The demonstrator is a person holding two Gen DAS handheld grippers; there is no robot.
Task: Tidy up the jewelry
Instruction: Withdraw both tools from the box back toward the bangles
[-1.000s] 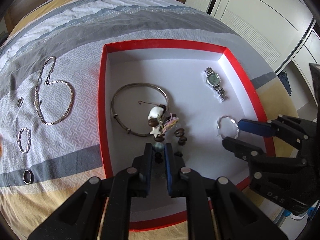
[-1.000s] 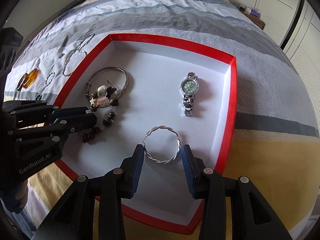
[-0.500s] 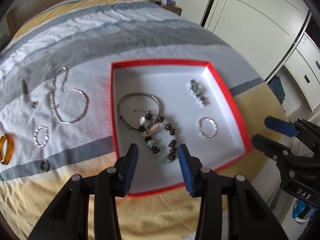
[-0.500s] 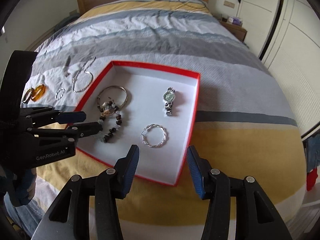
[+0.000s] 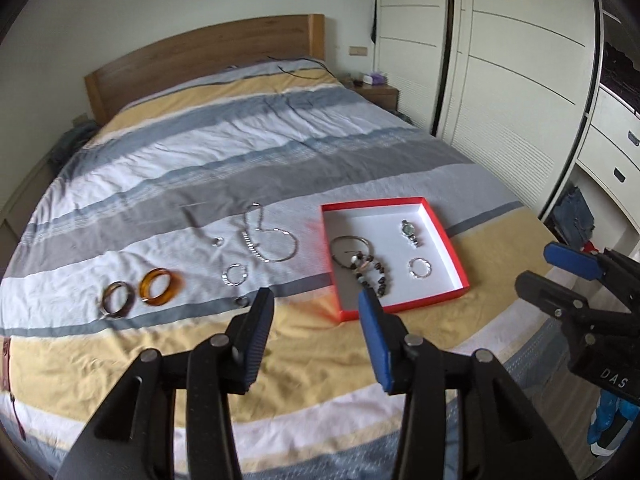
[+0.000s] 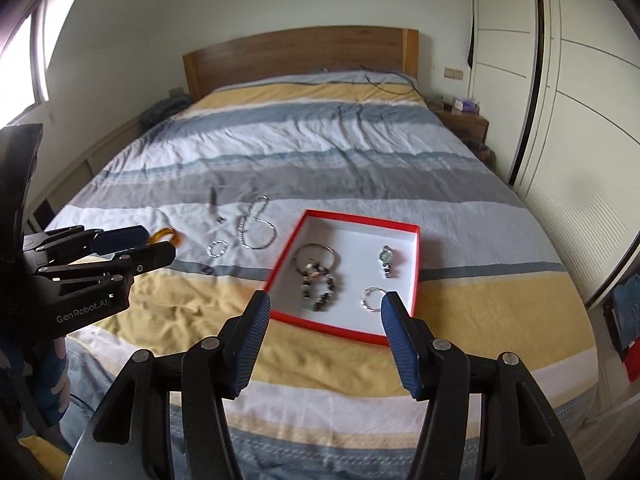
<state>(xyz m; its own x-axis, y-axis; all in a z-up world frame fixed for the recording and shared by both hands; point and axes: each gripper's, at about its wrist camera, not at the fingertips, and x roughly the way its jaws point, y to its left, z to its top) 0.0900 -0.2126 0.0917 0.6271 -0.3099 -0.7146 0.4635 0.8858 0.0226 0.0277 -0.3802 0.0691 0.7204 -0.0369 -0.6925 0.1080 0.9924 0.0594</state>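
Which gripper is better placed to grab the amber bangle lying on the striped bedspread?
Left. The left gripper, jaws opening and empty, sits on the side where the amber bangle lies. The right gripper, also empty and opening, faces the red-rimmed box, further from it.

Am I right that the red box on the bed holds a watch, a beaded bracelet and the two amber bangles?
Not quite. The red box does hold the watch and the beaded bracelet, but the two amber bangles lie outside it on the bedspread, well to the box's left. The left wrist view shows this.
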